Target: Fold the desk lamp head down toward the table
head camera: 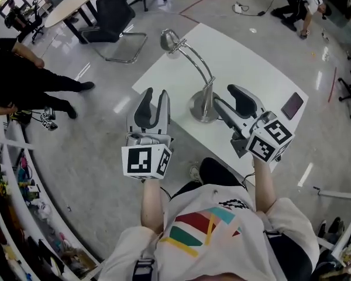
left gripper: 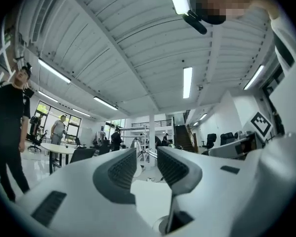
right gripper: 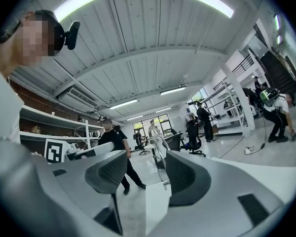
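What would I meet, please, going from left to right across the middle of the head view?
left tool → lamp base → right tool → phone

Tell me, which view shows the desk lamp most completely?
The head view: the whole desk lamp shows, head, curved neck and base. Both gripper views show only narrow parts of it through the gap between their jaws.

In its own view, the white right gripper's (right gripper: 145, 162) jaws hide the silver gooseneck lamp's (right gripper: 159, 156) base. Its head is too small to tell
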`<act>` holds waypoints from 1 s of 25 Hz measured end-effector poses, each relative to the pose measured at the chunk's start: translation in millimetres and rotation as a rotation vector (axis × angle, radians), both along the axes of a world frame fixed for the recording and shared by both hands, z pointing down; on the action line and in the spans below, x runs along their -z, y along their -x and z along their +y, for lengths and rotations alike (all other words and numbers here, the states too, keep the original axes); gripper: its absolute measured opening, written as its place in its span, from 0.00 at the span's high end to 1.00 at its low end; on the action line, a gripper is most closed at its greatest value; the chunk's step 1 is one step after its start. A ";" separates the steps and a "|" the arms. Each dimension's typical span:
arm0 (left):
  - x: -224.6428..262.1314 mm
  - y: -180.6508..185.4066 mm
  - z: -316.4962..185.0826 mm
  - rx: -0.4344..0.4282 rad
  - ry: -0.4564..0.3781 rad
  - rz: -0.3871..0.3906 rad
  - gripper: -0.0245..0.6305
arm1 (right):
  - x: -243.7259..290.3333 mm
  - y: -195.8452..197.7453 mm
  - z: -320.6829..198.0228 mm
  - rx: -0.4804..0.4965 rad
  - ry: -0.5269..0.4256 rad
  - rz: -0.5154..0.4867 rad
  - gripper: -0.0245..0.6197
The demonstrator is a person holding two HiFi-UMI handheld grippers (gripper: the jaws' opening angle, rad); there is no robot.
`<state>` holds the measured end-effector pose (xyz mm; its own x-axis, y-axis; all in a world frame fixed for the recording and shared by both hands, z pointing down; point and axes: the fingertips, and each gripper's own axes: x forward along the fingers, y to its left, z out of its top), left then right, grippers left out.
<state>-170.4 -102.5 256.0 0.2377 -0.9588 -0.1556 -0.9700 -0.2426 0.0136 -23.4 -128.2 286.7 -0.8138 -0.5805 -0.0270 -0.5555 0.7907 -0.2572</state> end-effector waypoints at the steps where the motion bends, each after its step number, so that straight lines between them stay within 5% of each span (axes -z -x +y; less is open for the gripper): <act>1: 0.7 -1.6 -13.3 -0.020 0.000 0.002 0.72 | -0.3 1.0 -11.3 0.000 -0.002 0.010 0.57; 9: 5.6 -27.2 -109.6 -0.131 -0.027 -0.167 0.72 | -10.1 22.3 -94.5 0.062 0.009 0.173 0.58; 13: 5.4 -30.2 -141.2 -0.153 -0.048 -0.133 0.72 | -24.2 44.9 -116.3 0.085 0.005 0.281 0.59; 15: 2.1 -29.5 -149.3 -0.159 -0.040 -0.133 0.72 | -25.4 49.9 -122.3 0.081 -0.012 0.309 0.72; 25: -13.1 -33.7 -165.3 -0.153 -0.036 -0.168 0.78 | -33.0 52.8 -128.9 0.124 0.014 0.330 0.72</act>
